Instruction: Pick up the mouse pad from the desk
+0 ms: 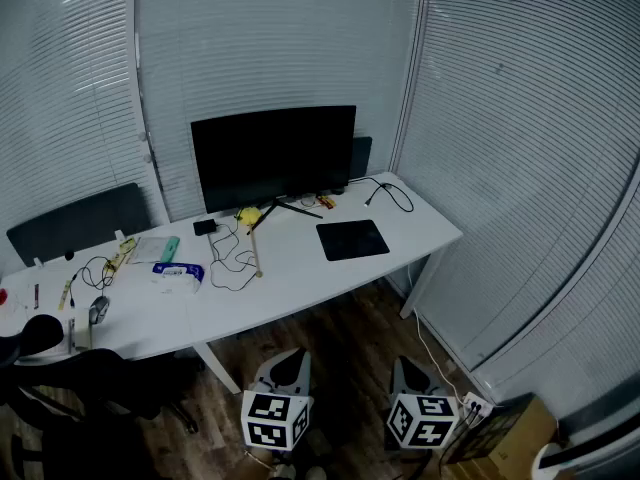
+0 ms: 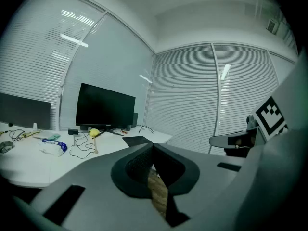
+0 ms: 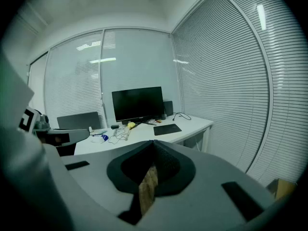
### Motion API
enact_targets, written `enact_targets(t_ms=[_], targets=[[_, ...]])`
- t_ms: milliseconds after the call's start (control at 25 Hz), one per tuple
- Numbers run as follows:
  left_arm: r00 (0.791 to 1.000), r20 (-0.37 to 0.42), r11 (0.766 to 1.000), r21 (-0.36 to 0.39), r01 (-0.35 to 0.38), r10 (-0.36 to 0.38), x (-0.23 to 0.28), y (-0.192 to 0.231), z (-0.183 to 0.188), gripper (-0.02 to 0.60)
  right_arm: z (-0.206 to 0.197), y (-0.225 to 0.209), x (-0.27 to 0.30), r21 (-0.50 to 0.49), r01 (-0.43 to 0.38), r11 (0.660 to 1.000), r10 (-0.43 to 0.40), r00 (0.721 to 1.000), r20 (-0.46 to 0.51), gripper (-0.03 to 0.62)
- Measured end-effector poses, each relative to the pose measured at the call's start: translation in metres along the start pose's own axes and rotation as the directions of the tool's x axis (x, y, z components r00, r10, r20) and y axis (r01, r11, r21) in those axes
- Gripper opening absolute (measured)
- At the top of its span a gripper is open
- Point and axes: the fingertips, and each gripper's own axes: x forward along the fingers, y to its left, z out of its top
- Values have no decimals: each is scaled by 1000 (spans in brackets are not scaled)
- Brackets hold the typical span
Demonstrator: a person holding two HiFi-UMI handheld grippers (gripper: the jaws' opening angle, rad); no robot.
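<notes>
Corner office, blinds on every side, wood floor below; looked down on white table with monitor at the back. Found mouse pad lying flat on the right part of the table, just in front and right of the monitor's foot, clear of the cables and the blue-and-white pack further left. Read its long axis as running along the table's length, slightly skewed, with one long edge close to the table's front rim. Spotted left claw and right claw low over the floor, well short of the table, touching nothing. Checked left gripper view: left claw pressed fully together, nothing held. Same in right gripper view: right claw closed tight, empty. Placed mouse pad slightly left of centre from the left side, and mouse pad slightly right of centre from the right side, so ahead of both and roughly between their lines. Judged right claw marginally nearer, not by much. Judged next move as: step in, open that claw, come at the front long edge low and near level. Expected little to bite on from straight above with so thin and flat a pad.
</notes>
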Motion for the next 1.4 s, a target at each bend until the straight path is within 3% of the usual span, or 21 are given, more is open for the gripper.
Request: enact_targets(t_ms=[400, 720, 1400], targets=[[1000, -15, 1000, -13, -27, 27, 9, -7, -3, 17, 7, -15, 1, 14, -13, 1000, 13, 999, 34, 34], [998, -39, 999, -9, -41, 41, 20, -2, -10, 17, -6, -22, 15, 61, -39, 997, 40, 999, -14, 34], [1000, -3, 1000, -19, 3, -3, 116, 23, 20, 18, 29, -54, 93, 49, 2, 999, -1, 1000, -9, 34]])
